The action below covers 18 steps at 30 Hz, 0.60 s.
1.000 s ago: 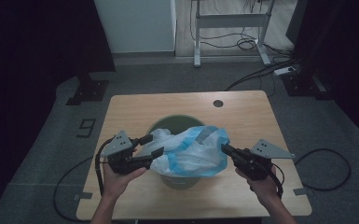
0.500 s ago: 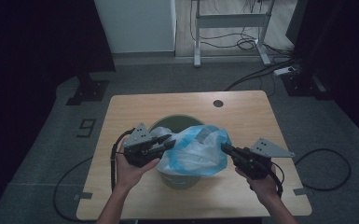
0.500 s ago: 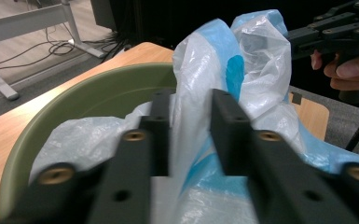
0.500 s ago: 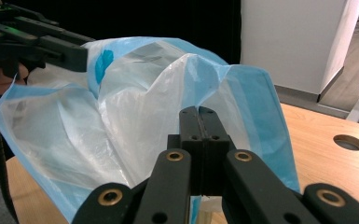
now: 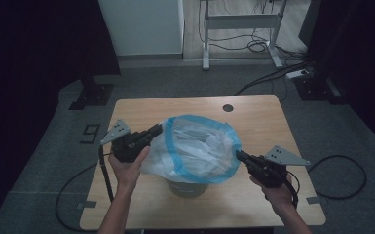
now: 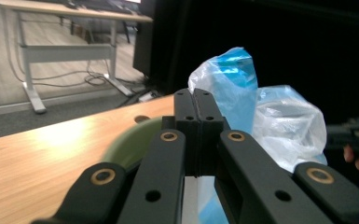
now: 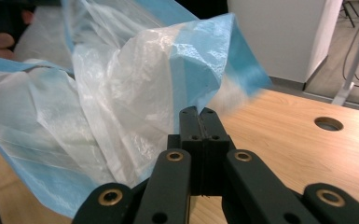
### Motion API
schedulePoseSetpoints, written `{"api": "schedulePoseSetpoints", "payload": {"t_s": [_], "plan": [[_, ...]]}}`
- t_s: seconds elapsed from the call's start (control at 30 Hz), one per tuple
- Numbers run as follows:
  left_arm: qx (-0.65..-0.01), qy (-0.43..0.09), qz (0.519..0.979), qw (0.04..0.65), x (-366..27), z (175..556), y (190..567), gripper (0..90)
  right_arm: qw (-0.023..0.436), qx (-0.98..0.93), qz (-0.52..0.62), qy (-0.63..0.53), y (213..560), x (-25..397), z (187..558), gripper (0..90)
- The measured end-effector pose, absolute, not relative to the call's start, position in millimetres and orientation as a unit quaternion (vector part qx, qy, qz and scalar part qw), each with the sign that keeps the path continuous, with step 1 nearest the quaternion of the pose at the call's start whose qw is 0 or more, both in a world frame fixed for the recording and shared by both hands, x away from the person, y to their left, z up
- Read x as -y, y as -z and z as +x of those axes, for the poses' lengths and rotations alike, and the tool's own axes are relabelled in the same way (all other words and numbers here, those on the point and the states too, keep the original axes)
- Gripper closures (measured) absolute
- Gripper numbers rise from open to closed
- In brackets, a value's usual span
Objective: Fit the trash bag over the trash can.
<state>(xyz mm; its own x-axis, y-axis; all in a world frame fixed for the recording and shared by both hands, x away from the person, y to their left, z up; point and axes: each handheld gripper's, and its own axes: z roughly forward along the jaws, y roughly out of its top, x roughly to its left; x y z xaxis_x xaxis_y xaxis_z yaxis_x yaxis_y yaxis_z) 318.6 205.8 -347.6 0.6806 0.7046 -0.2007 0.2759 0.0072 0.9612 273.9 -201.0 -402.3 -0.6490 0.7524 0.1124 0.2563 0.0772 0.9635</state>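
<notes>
Since the earlier frame, bag (image 5: 197,148) mouth stretched wide over green bin (image 5: 190,187). Left gripper (image 5: 157,130) and right gripper (image 5: 239,156) jaws closed on its blue rim, 9 and 3 o'clock. Wooden bench (image 5: 263,117); dark room, grey floor (image 5: 175,78).

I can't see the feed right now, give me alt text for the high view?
A translucent white plastic bag with a blue rim is stretched open above a green bin on a wooden table. The left tool and right tool each pinch opposite sides of its rim.
</notes>
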Motion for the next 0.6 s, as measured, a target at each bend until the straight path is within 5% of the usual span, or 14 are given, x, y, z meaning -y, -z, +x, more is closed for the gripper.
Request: {"api": "schedulePoseSetpoints", "payload": {"t_s": [0.6], "plan": [[-0.419, -0.177, 0.663, 0.595, -251, 327, 385, 89.9, 0.189, -0.705, 0.420, -0.539, 426, 214, 311, 89.2]]}}
